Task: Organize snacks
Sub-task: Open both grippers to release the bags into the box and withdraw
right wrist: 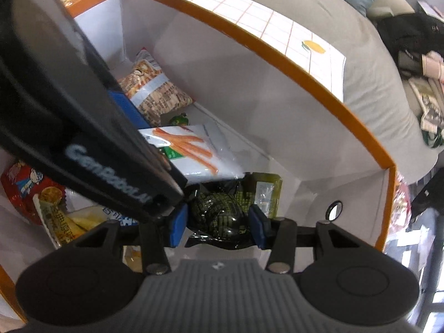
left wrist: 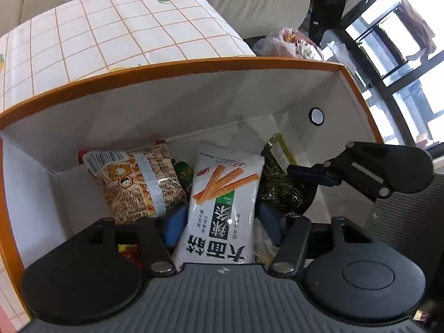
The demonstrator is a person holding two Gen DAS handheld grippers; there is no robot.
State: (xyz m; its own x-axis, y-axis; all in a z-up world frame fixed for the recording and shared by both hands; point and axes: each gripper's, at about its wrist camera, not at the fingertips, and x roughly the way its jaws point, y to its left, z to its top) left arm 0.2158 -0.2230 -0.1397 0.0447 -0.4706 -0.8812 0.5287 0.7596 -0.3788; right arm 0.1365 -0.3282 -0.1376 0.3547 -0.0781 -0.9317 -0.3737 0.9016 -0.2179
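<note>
A white box with an orange rim [left wrist: 166,69] [right wrist: 277,50] holds the snacks. My left gripper [left wrist: 223,226] reaches into it and stands open, its blue pads on either side of a white packet printed with orange sticks [left wrist: 222,194] [right wrist: 191,149], with a gap showing at the right pad. My right gripper [right wrist: 219,227] is shut on a dark green and black packet [right wrist: 219,213] [left wrist: 277,191] low in the box, to the right of the white packet. A fries-printed packet [left wrist: 136,183] [right wrist: 155,91] lies to the left.
A red packet [right wrist: 25,191], a yellow packet [right wrist: 75,222], an olive sachet [right wrist: 266,191] and a small green item [left wrist: 184,174] also lie in the box. It stands on a checked lemon tablecloth [left wrist: 111,27]. Behind are a beige sofa [left wrist: 249,0] and a plastic bag [left wrist: 288,44].
</note>
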